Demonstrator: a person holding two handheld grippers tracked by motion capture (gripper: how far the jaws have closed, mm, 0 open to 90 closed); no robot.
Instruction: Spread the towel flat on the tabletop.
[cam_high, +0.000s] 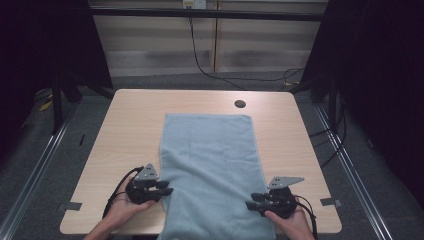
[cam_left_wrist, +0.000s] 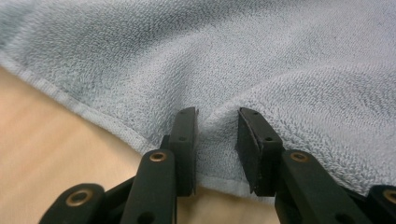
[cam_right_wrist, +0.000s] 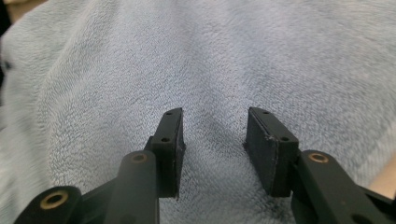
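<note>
Left gripper (cam_high: 167, 189) held palm-up in left hand (cam_high: 125, 207), jaws pointing right, parted. Right gripper (cam_high: 251, 201) in right hand (cam_high: 292, 220), jaws pointing left, parted wider.

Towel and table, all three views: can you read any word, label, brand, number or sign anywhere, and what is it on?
None: no readable text in any view.
The light blue towel bears no tag or print that can be seen.
The wooden table has a bare top with a dark round hole, no marking.
The pale fittings on the back wall are too small and blurred to read.
</note>
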